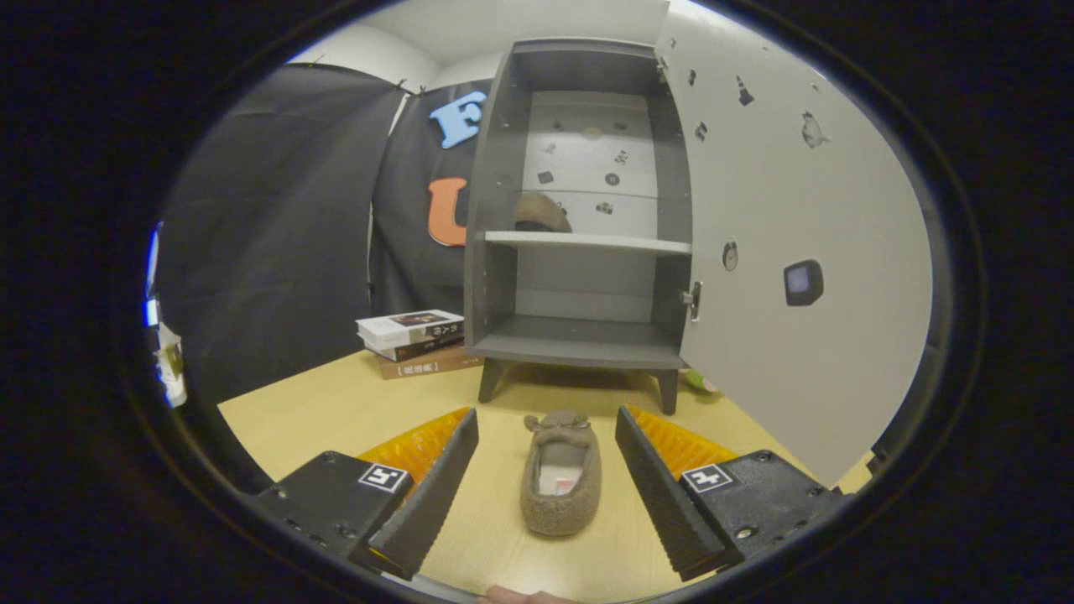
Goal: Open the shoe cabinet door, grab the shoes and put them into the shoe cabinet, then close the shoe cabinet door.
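A grey shoe cabinet [503, 210] stands on the table beyond the fingers, its white door [789, 210] swung wide open to the right. One brown fuzzy slipper [541, 215] rests on the cabinet's middle shelf [604, 243]. A second brown slipper [560, 474] lies on the table between the two fingers, toe pointing at the cabinet. My gripper [545, 495] is open, its black ribbed fingers [436, 486] standing either side of the slipper without touching it.
A stack of books [413, 340] lies on the wooden table [336, 411] left of the cabinet. A small green thing [696, 382] peeks out behind the cabinet's right leg, under the door. The lower compartment floor [579, 344] is bare.
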A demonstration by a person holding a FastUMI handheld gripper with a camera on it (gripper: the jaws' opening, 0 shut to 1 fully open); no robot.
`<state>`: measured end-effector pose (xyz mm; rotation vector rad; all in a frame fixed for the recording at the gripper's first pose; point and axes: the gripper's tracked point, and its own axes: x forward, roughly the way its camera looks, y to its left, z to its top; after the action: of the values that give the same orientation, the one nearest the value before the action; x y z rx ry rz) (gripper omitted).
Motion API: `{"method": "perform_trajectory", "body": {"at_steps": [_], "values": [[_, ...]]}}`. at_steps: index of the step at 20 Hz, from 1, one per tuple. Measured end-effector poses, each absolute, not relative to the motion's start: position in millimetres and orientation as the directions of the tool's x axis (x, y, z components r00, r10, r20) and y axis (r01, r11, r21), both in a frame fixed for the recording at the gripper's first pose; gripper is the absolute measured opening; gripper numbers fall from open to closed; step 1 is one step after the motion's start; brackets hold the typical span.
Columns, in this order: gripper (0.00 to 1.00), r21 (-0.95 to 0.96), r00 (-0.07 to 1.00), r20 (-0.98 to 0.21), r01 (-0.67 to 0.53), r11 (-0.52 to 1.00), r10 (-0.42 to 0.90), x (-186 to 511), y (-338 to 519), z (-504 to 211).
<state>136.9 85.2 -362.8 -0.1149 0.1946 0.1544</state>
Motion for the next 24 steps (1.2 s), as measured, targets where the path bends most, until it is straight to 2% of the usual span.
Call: {"method": "perform_trajectory", "body": {"at_steps": [4, 6, 8, 9, 11, 13, 15, 17, 19, 21, 24], "values": [[1.00, -0.048, 0.949, -0.285, -0.156, 0.987, 0.137, 164.7, 93.7, -404.2], [0.96, -0.018, 0.933, -0.326, -0.171, 0.985, 0.156, 176.9, 103.1, -419.7], [0.89, -0.007, 0.923, -0.346, -0.180, 0.984, 0.167, 187.8, 111.6, -433.0], [0.81, -0.010, 0.915, -0.371, -0.177, 0.984, 0.161, 192.9, 113.0, -443.3], [0.72, -0.037, 0.918, -0.374, -0.156, 0.987, 0.131, 205.0, 109.7, -450.4], [0.42, -0.103, 0.928, -0.366, -0.120, 0.987, 0.075, 224.0, 97.7, -455.6], [0.13, -0.040, 0.879, -0.454, -0.184, 0.982, 0.147, 227.5, 113.4, -471.3], [0.09, -0.020, 0.833, -0.524, -0.223, 0.975, 0.179, 229.4, 124.1, -485.7], [0.09, -0.069, 0.845, -0.511, -0.225, 0.972, 0.159, 231.4, 126.4, -484.6], [0.09, -0.072, 0.863, -0.481, -0.215, 0.974, 0.155, 230.5, 124.6, -478.5], [0.06, -0.061, 0.915, -0.372, -0.189, 0.980, 0.153, 232.7, 110.1, -457.6]]}}
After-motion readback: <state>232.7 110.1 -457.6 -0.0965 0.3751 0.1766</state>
